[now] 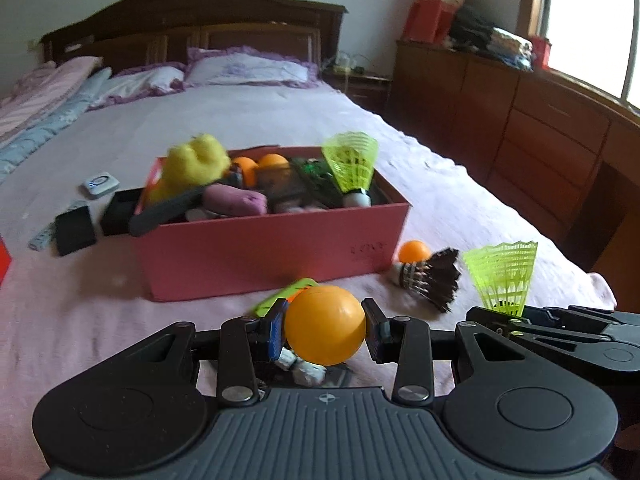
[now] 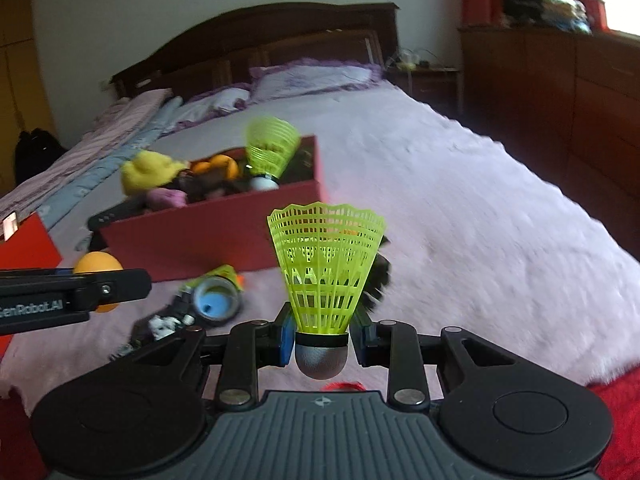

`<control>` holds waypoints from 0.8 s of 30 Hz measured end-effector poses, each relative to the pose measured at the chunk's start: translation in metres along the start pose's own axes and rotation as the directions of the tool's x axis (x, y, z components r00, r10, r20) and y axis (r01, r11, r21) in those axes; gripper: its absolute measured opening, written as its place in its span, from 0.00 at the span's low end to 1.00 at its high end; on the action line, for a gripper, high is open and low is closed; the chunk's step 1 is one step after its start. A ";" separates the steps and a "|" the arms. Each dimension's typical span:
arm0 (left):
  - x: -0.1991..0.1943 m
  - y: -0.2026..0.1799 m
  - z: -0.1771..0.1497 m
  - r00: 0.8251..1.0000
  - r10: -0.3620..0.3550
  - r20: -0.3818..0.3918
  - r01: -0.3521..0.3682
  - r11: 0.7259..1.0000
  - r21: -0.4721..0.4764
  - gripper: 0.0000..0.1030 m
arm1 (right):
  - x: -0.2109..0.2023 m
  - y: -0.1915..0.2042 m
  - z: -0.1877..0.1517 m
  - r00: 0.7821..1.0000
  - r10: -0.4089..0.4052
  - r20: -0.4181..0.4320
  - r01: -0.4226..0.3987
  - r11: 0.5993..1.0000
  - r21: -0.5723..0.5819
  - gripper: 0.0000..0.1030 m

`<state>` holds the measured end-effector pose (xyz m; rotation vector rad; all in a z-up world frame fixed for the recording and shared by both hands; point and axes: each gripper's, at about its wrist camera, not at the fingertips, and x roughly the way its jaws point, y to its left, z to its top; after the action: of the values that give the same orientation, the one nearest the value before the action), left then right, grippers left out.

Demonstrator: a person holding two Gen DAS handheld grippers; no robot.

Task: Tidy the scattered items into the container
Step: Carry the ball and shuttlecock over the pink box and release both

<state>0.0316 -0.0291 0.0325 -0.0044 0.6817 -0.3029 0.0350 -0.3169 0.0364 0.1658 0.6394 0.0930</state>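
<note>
My left gripper (image 1: 325, 326) is shut on an orange ball (image 1: 325, 324), held above the bed in front of the pink box (image 1: 272, 252). My right gripper (image 2: 321, 338) is shut on a yellow-green shuttlecock (image 2: 325, 272) by its grey cork, skirt up; it also shows in the left wrist view (image 1: 503, 276). The box (image 2: 208, 232) is full of items: a yellow plush (image 1: 196, 164), orange balls, a purple toy and another green shuttlecock (image 1: 352, 164). On the bed by the box lie an orange ball (image 1: 414, 251) and a black feather shuttlecock (image 1: 430, 276).
A green-orange item (image 1: 288, 296) and a blue-capped thing (image 2: 214, 302) lie on the bed under the grippers. Black boxes (image 1: 76, 230) and a white device (image 1: 99, 185) lie left of the box. A red box (image 2: 28, 240) is at far left. Wooden cabinets (image 1: 540, 128) stand right of the bed.
</note>
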 end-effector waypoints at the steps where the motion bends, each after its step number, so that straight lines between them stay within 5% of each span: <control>1: -0.001 0.002 0.001 1.000 0.003 0.004 -0.003 1.000 -0.006 0.38 | -0.002 0.003 0.003 1.000 0.004 0.004 -0.004 1.000 -0.006 0.30; 24: 0.008 0.029 0.050 0.991 0.054 0.119 -0.053 0.998 -0.015 0.39 | 0.010 0.048 0.060 0.991 0.121 0.057 -0.113 0.985 -0.128 0.30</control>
<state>0.0758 -0.0084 0.0635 -0.0154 0.5639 -0.2450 0.0770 -0.2761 0.0864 0.0849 0.5576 0.2397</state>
